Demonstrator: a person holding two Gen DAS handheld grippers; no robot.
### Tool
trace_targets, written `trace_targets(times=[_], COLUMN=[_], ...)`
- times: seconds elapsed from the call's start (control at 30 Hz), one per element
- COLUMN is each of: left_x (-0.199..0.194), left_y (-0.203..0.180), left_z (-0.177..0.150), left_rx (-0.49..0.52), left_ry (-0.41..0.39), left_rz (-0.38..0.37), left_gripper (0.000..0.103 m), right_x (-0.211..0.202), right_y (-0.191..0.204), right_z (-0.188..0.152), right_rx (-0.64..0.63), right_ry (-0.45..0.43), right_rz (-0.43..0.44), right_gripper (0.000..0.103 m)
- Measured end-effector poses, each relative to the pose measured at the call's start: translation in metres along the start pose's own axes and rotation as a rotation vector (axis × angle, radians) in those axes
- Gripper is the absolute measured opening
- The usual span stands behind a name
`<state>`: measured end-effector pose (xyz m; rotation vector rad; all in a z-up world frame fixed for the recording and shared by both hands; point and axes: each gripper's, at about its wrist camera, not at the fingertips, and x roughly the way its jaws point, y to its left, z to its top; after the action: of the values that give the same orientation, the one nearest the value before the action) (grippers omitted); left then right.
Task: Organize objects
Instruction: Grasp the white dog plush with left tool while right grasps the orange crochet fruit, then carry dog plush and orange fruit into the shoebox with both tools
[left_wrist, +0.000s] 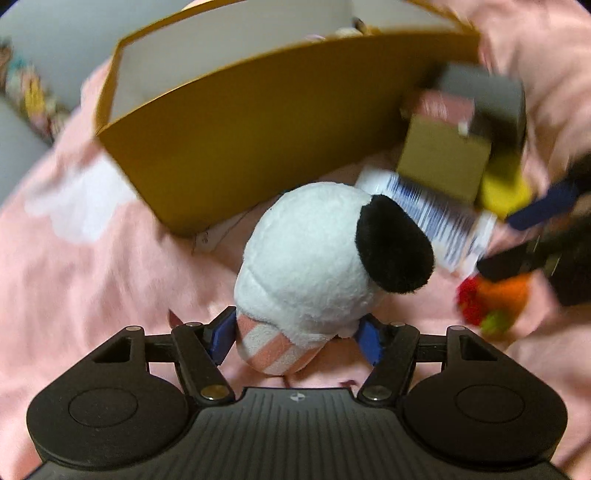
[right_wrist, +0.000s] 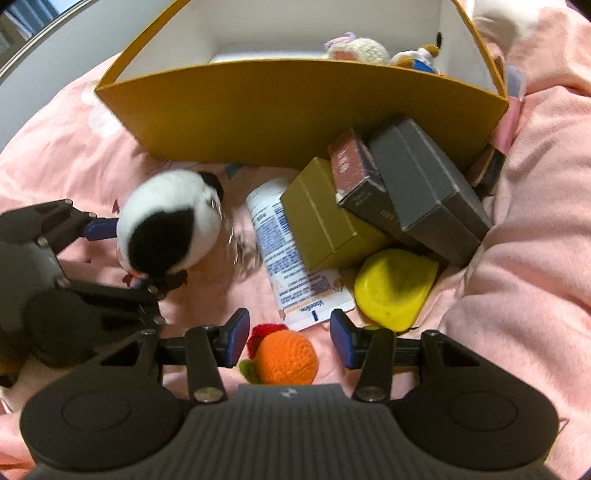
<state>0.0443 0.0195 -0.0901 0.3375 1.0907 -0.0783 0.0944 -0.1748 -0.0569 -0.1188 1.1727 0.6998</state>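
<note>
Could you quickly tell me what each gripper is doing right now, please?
Left gripper: closed on the plush toy.
Right gripper: open, holding nothing, jaws either side of the orange crochet toy.

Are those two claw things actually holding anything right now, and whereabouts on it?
The left gripper clamps the white plush toy at its striped pink lower end. The right gripper holds nothing; it stands open around the orange crochet ball.

A home bedroom is suggested: everything is laid on a bed covered by a soft pink blanket (right_wrist: 517, 258), where a plush toy (right_wrist: 166, 225), crocheted fruit (right_wrist: 286, 360) and small gift boxes (right_wrist: 424, 184) are gathered beside an open mustard cardboard box (right_wrist: 295, 114).
</note>
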Motion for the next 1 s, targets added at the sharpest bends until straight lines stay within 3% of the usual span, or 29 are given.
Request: trace_targets(times=[0.1,0.27,0.53,0.67,0.87,1.0], left_x=[-0.009,-0.022,-0.031,-0.047,-0.078,-0.091], left_y=[0.022,0.042,0.046,0.047,0.052,0.065], left_z=[0.001,0.003,0.002,0.006,0.021,0.037], left_rx=[-0.148,-0.328,-0.433,-0.438,-0.43,-0.477], left_ry=[0.003,-0.01,-0.016,-0.058,-0.137,-0.188], left_rz=[-0.138,-0.291,-0.366,-0.398,-0.419,-0.451], left_gripper=[0.077,0.077,0.077,0.077,0.077,0.077], right_x=[0.004,0.018,0.038,0.022,-0.031,-0.066], right_y=[0.005,0.007,0.007,0.008,0.018,0.023], right_z=[-0.002,-0.002,-0.003,-0.004,0.004,0.018], right_rx=[-0.035,-0.058,-0.096,-0.109,-0.183,-0.264], right_ry=[0.029,0.097,0.182,0.132,-0.061,-0.203], right_rz=[0.001,0.014,-0.022,-0.02,0.033,-0.004], right_gripper=[0.051,0.052,0.052,0.051,0.051,0.051])
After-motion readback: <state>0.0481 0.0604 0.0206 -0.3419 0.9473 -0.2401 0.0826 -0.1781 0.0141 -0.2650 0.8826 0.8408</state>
